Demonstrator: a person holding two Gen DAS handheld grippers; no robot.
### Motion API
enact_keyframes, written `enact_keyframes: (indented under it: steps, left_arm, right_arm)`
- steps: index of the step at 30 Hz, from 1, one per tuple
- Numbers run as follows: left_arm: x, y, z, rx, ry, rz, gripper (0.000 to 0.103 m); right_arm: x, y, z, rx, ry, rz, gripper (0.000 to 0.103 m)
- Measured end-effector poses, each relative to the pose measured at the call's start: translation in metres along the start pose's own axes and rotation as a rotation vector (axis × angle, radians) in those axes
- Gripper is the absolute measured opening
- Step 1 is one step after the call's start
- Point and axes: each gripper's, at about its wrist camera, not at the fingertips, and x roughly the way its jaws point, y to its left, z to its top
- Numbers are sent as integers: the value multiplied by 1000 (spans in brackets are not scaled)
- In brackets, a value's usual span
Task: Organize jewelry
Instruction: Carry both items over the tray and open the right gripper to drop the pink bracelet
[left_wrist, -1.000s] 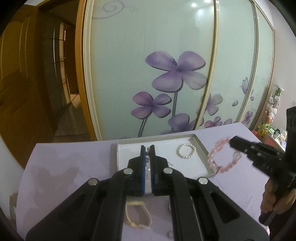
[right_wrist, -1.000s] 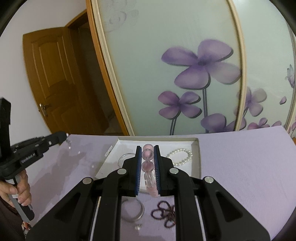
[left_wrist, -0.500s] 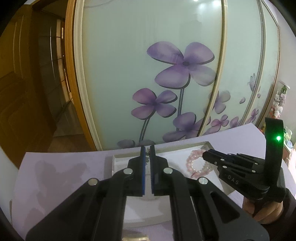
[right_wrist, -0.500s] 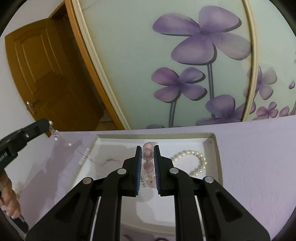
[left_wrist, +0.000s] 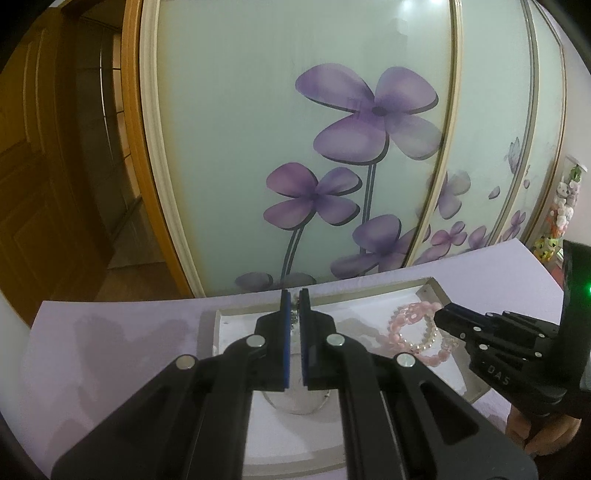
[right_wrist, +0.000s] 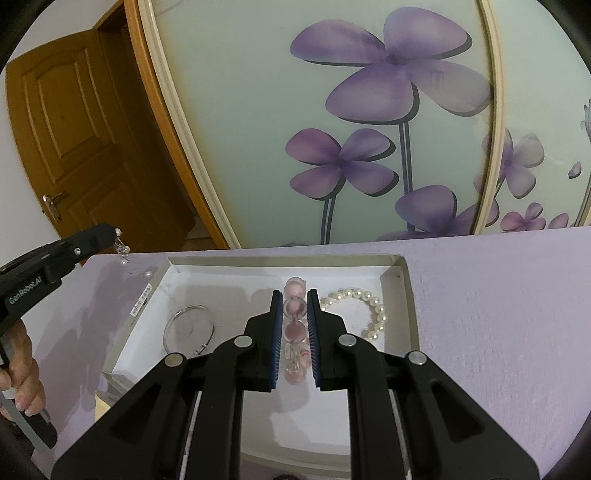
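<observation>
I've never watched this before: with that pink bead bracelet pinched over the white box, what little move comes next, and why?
Probably open the right gripper: its pink bracelet already hangs inside the white tray, beside the pearl bracelet.

— What do we count in the white tray (right_wrist: 400, 291)?
— One pearl bracelet (right_wrist: 364, 308), one silver bangle (right_wrist: 189, 328), one pink bead bracelet (left_wrist: 413, 334).
— And the grippers?
— Two: left gripper (left_wrist: 294, 295), right gripper (right_wrist: 295, 295).
</observation>
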Motion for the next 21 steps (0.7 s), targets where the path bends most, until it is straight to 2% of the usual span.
enact_keyframes:
  steps: [8,10,11,12,21]
  left_arm:
    - [13,-1,0,-5,17,16,5]
    - [15,-1,-2,-7,22,18,5]
    - [17,-1,-2,-8,25,19,5]
    - [18,-1,-3,-9,27,19,5]
    - [28,4,-5,-26,44,25,5]
  right_arm:
    - [9,-3,-6,-14,32,-11,15]
    - [9,-3,-8,-21,42,-10,29]
    - [8,-4,-9,-21,40,-11,45]
    - [6,-5,-10,-23,34,-12,53]
    - [-1,-11,-18,-29,29,-10,53]
